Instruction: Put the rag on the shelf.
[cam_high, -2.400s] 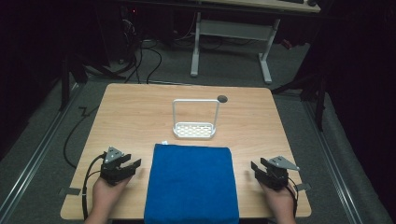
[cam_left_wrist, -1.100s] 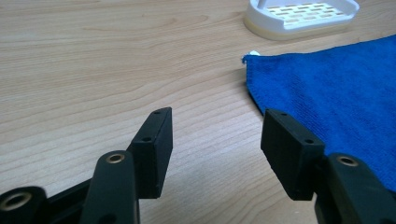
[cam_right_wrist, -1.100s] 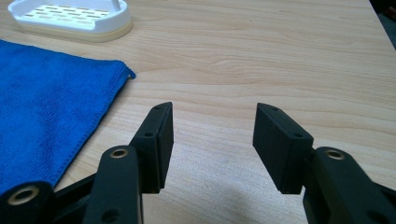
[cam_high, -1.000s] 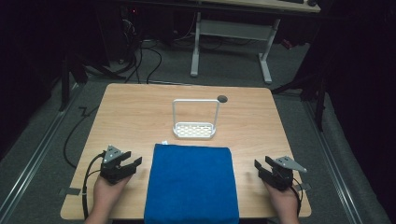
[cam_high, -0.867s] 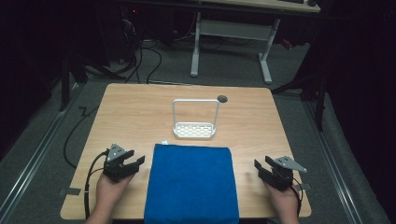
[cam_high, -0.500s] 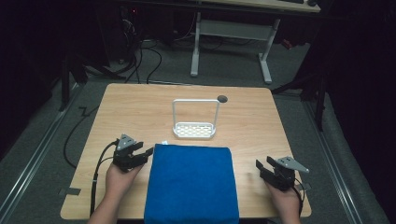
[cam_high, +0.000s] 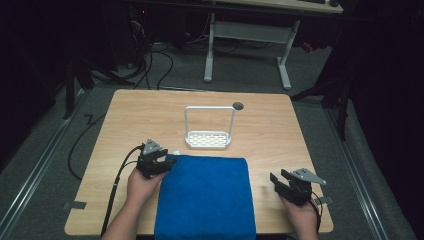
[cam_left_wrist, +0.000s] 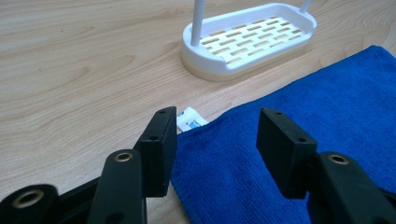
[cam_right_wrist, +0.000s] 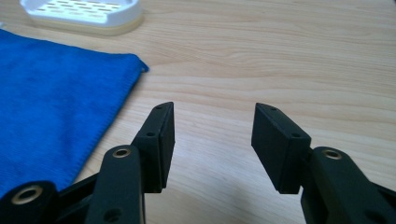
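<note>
L tool (cam_high: 167, 161): black two-jaw tool in person's L hand, at near-L corner of the blue terry cloth. Jaws wide but have just been closing a bit; cloth corner lies betw. them, pads not pressing on it, so nothing held.
R tool (cam_high: 278, 180): black two-jaw tool in R hand, over bare wood just R of cloth, well apart from L tool. Jaws wide, have just been closing slightly, nothing betw. them.
Blue cloth (cam_high: 206, 196): flat rectangular blue terry cloth on near-centre of worktop, betw. the two tools. Near edge hangs off/cut by bottom of high view. L gripper view: its corner edge (cam_left_wrist: 205, 126) runs diagonally, a small white label (cam_left_wrist: 190, 118) sticks out at it. R gripper view: far-R corner (cam_right_wrist: 140, 65) lies flat, hem straight.
Worktop (cam_high: 125, 115): light wood worktop, rounded corners. Open room: wide bare strip L of cloth, narrower strip R, broad bare band at far side.
White rack (cam_high: 208, 140): white plastic slotted tray w/ tall wire hoop handle, just beyond cloth's far edge, near it, not touching as far as I can tell.
Hole (cam_high: 238, 105): small dark round grommet near far edge, beyond rack.
Hard to see: room past worktop dark; grey desk legs (cam_high: 210, 45) & floor cables (cam_high: 165, 60) dim. Rack's hoop cut off at top in L gripper view.
</note>
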